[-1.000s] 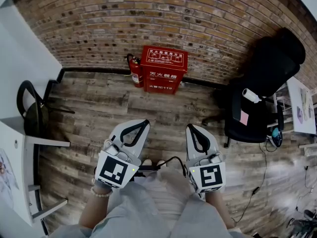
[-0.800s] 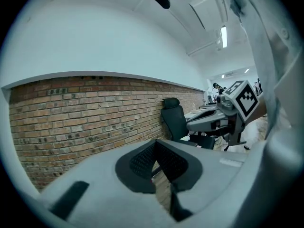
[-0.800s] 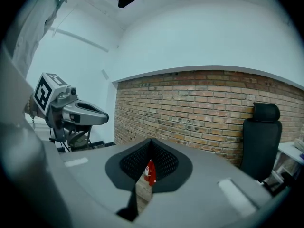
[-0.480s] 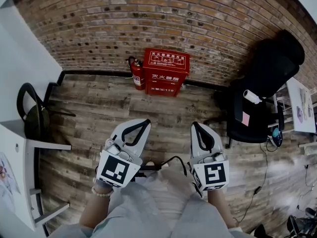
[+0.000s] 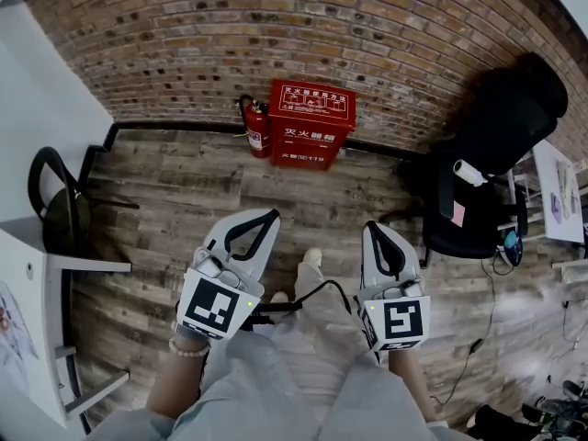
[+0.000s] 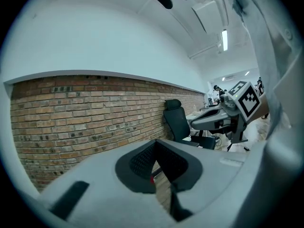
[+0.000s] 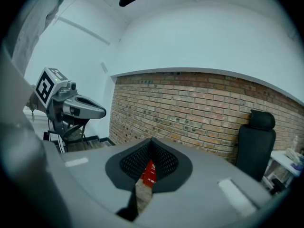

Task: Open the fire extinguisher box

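Stepping forward has brought a pale shoe (image 5: 312, 258) into the head view between the two tools, and the right gripper (image 5: 372, 229) has drifted a little further to the right than it was a second ago. The red metal fire extinguisher box (image 5: 312, 124) sits slightly further right in my picture than before.

That box stands on the grey wooden plank floor (image 5: 184, 200), its back against the foot of the brown brick wall (image 5: 276, 26). Its long axis runs along the wall, its front with white characters faces into the room toward me, and its labelled lid on top is down. A red fire extinguisher cylinder (image 5: 258, 131) stands upright just beside the box's left end, touching or nearly so. A black office chair (image 5: 496, 145) is well to the right of the box.

Both tools are well short of the box and point toward it. I see the left gripper (image 5: 270, 217) with its jaws pressed together on nothing. The right gripper's jaws are likewise closed and empty; in the right gripper view a strip of the box (image 7: 149, 174) shows far off past them.
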{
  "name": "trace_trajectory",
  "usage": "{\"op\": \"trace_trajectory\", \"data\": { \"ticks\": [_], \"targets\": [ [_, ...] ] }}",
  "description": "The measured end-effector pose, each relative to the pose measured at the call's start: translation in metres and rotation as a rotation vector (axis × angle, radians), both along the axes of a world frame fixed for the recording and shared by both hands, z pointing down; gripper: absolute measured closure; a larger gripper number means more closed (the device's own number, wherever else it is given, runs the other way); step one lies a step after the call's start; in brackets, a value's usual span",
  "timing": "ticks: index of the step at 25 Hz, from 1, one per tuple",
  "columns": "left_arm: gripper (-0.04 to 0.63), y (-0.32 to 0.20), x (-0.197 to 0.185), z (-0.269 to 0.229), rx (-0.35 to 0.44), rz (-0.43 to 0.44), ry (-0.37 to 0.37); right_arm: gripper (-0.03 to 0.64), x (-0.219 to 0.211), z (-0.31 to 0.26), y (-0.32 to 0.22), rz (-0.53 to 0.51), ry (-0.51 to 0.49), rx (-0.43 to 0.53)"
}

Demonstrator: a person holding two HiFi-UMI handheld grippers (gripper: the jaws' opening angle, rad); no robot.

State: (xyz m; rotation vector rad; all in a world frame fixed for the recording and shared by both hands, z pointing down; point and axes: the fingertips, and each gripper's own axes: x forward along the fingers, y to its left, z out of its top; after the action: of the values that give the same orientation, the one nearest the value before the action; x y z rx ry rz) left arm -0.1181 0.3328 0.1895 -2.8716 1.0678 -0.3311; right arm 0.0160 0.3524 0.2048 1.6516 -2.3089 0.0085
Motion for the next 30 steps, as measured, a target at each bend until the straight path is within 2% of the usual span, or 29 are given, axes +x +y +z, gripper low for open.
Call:
{"op": "trace_trajectory", "data": {
  "ticks": [10, 19, 30],
  "targets": [
    [0.598, -0.047, 0.008, 0.011, 0.013, -0.037, -0.049, 0.608, 0.01, 0.013, -0.052, -0.047, -0.017, -0.008],
    [0.598, -0.142, 0.03, 0.025, -0.046, -0.129, -0.053, 0.609, 0.038, 0.037, -0.151, -0.119, -0.026, -0.063],
    [0.597, -0.251, 0.07, 0.042, -0.116, -0.199, -0.064, 0.608, 0.079, 0.053, -0.269, -0.211, 0.035, -0.1]
  ]
}}
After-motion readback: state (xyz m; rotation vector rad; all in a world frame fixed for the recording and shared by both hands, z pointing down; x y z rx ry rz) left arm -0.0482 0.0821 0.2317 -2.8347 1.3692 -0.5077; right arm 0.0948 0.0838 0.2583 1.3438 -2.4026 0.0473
